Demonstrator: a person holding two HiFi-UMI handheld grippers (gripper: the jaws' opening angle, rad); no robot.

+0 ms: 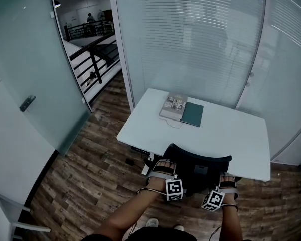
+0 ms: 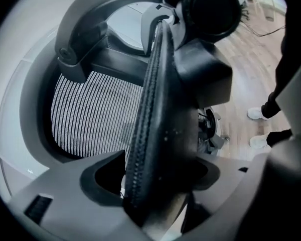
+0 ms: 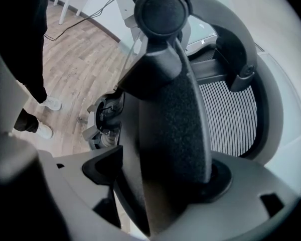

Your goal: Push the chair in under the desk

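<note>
left gripper (image 1: 164,166) and right gripper (image 1: 227,181) sit astride the top rim of a black chair (image 1: 198,165), one near each end of its backrest. in both gripper views the fingers stand apart with the thick rim between them; it leans on one finger and does not look pinched by both.

just beyond the fingers, the seat lies mostly under the near edge of the white desk (image 1: 236,134), so the push seems nearly finished. to end it well, press both sides evenly and level so the chair rolls straight, and stop before the backrest meets the desk edge.

farther past the fingers, a book (image 1: 173,106) and a green notebook (image 1: 192,114) lie side by side on the desk.

the seat, wheels and desk legs are hidden in the head view. the rim fills the middle of each gripper view, so exact contact is hard to judge.
</note>
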